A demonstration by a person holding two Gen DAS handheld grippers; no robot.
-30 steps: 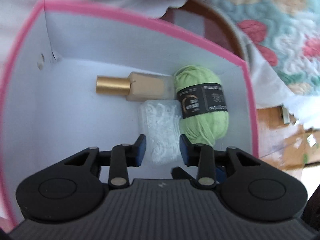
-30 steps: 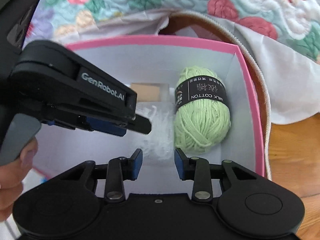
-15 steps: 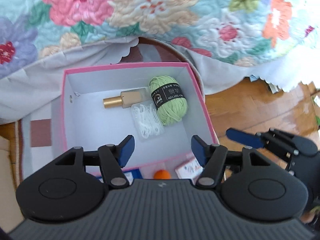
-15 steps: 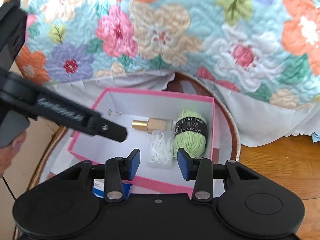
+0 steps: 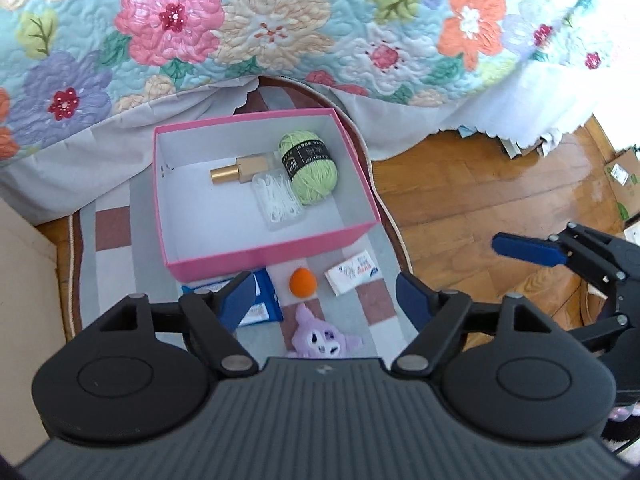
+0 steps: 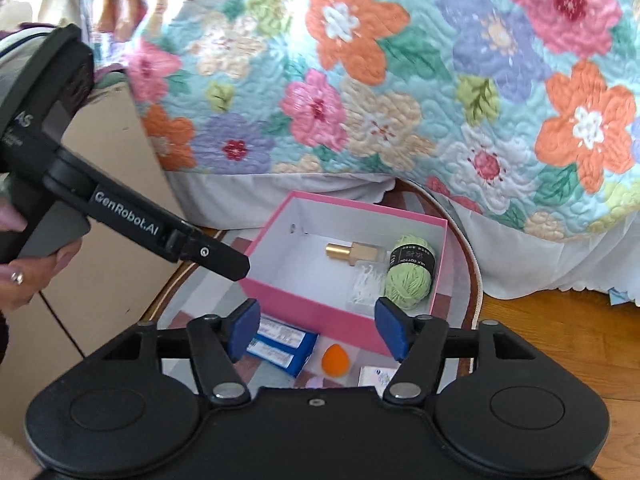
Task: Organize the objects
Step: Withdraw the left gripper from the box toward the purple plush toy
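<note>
Pink box (image 5: 272,254) on checked rug (image 5: 114,226) beside flowery quilt (image 5: 280,32), wood floor (image 5: 480,184) maybe glossy; left gripper (image 5: 325,295) and right gripper (image 6: 316,330) both empty, jaws opening.

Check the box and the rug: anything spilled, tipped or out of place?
Nothing spilled or damaged. In the pink box the gold-capped bottle lies on its side beside the green yarn. The orange ball, blue packet and purple plush toy sit loose on the rug.

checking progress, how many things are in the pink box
3, all toward its far right corner: green yarn ball, gold-capped bottle to its left, clear packet of white pieces in front. Nothing seems hidden.
</note>
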